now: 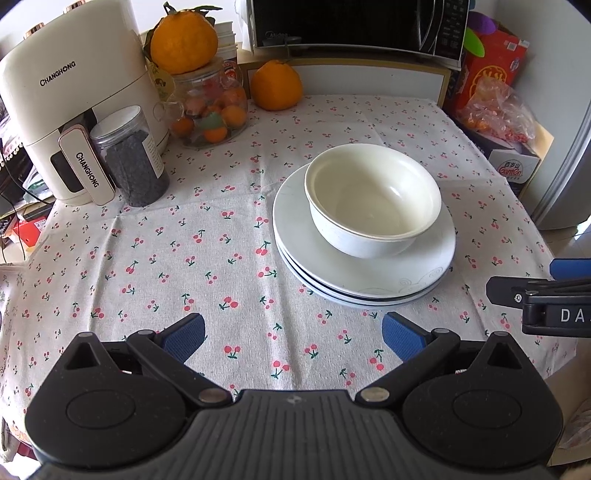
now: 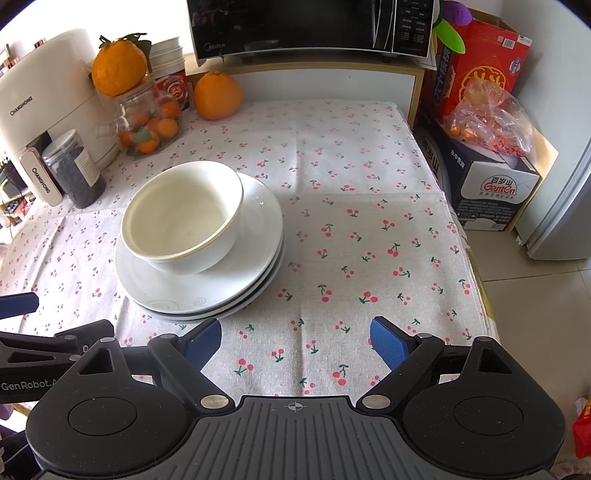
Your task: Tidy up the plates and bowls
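Nearest, the left hand-held gripper (image 1: pixel 293 338) and right hand-held gripper (image 2: pixel 295 341) both hover spread wide and empty over the cherry-print worktop (image 1: pixel 207 258), beyond them the nested bowls (image 1: pixel 373 199) atop the stacked plates (image 1: pixel 364 273), well before the microwave (image 1: pixel 354 22).

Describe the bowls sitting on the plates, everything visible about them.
The bowls are two white, glossy, ceramic-looking bowls nested one inside the other, so a double rim shows; the right wrist view picks up a thin gold-toned line along the rim. They stand upright and empty, with a cream-tinted interior. They sit on the top plate of a stack of white plates, off-centre toward its far side, on the cherry-print tablecloth. Neither claw touches them.
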